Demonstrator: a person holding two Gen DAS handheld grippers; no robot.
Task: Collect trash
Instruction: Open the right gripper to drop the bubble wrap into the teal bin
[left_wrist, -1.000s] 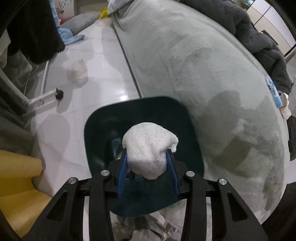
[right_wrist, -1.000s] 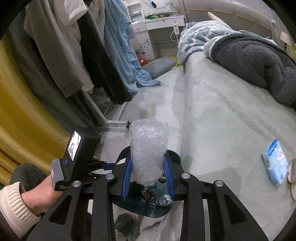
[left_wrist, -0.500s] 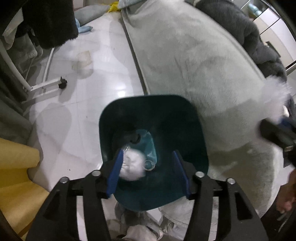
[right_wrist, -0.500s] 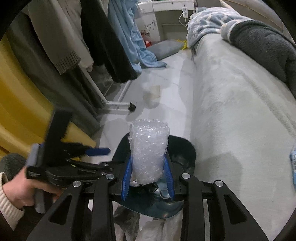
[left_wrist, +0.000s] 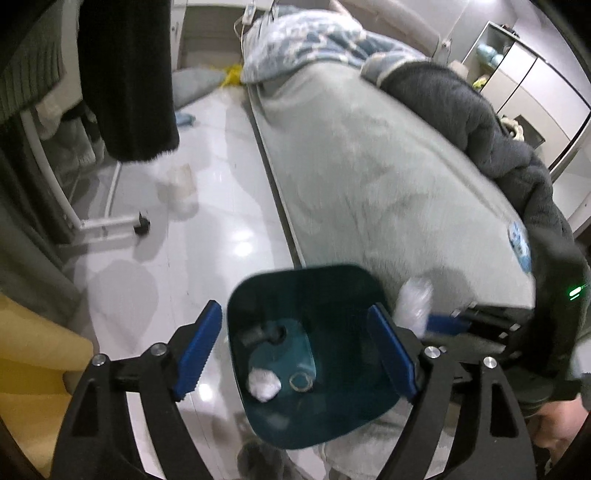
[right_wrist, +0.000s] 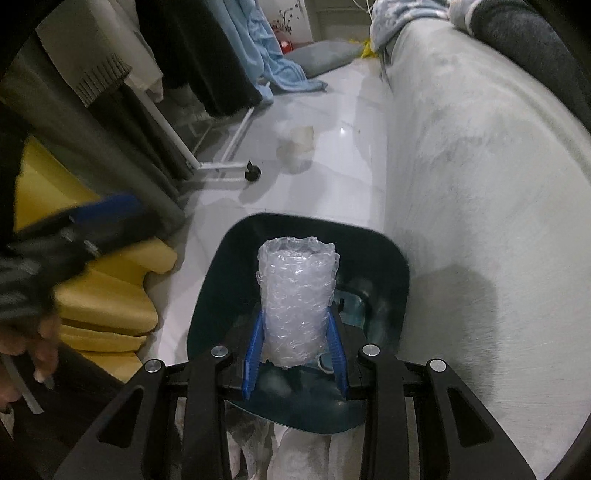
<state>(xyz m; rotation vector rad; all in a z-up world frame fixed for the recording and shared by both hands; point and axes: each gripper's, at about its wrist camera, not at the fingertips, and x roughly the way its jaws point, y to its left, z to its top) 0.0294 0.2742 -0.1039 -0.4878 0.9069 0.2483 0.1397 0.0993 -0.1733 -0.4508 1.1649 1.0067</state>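
Observation:
A dark teal trash bin (left_wrist: 332, 280) stands on the floor beside the bed. My left gripper (left_wrist: 295, 347) is open and empty above it. A white crumpled tissue (left_wrist: 263, 384) lies at the bin's bottom with a few small items. My right gripper (right_wrist: 295, 354) is shut on a roll of clear bubble wrap (right_wrist: 295, 295) and holds it upright over the bin (right_wrist: 399, 273). The right gripper and its bubble wrap (left_wrist: 413, 302) also show, blurred, at the bin's right rim in the left wrist view.
A grey-covered bed (left_wrist: 388, 177) with a dark blanket (left_wrist: 461, 107) runs along the right. A blue tissue pack (left_wrist: 519, 243) lies on it. A clothes rack foot (left_wrist: 142, 227) and hanging clothes stand left. A pale wrapper (left_wrist: 177, 184) lies on the white floor. Yellow cushions (right_wrist: 103, 295) lie left.
My left gripper opened and dropped the white tissue into the bin, then tilted up. My right gripper moved the bubble wrap over the bin.

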